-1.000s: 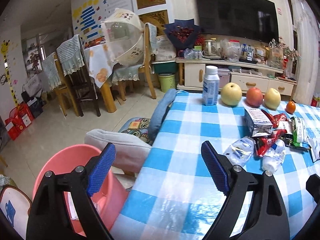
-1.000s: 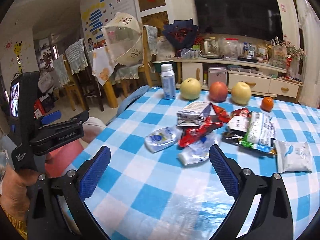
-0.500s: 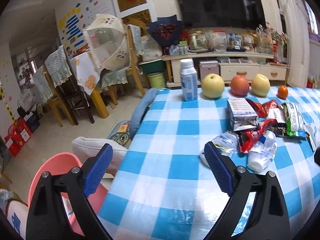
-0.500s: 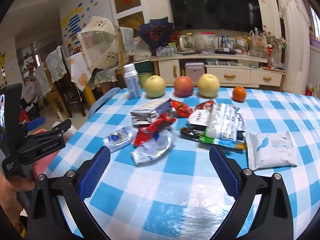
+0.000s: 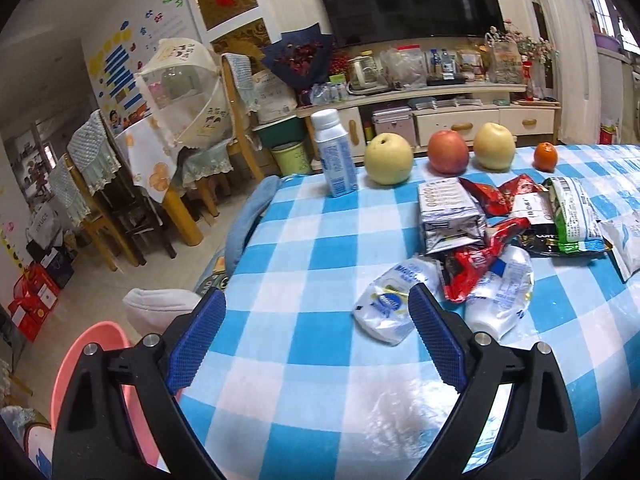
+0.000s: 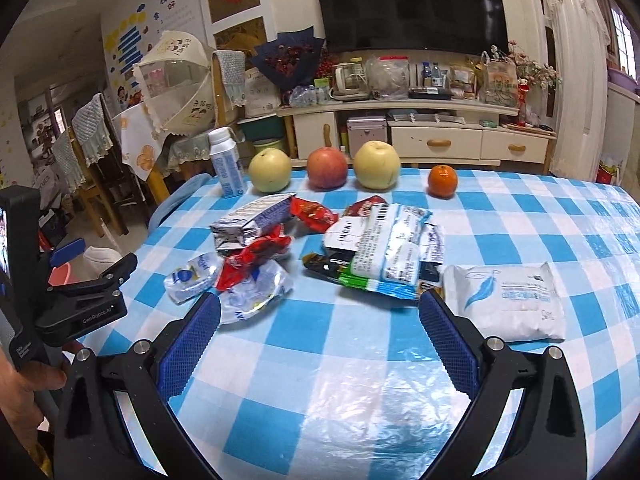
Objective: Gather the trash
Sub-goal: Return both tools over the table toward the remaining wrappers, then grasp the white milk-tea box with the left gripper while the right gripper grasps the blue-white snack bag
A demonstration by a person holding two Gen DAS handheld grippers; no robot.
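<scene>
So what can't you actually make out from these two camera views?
- Pink bin: left wrist view; the left gripper and the table edge hide most of it, so its contents are unseen.
- Black wrapper: right wrist view; the green-and-white packet covers most of its print.
- White pouch: left wrist view; cut off by the lens edge.
- Milk bottle: label too small to read.

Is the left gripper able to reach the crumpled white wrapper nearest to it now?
Probably yes. The left gripper is open, and the white wrapper lies just ahead beside its right finger, with only bare tablecloth between.
</scene>
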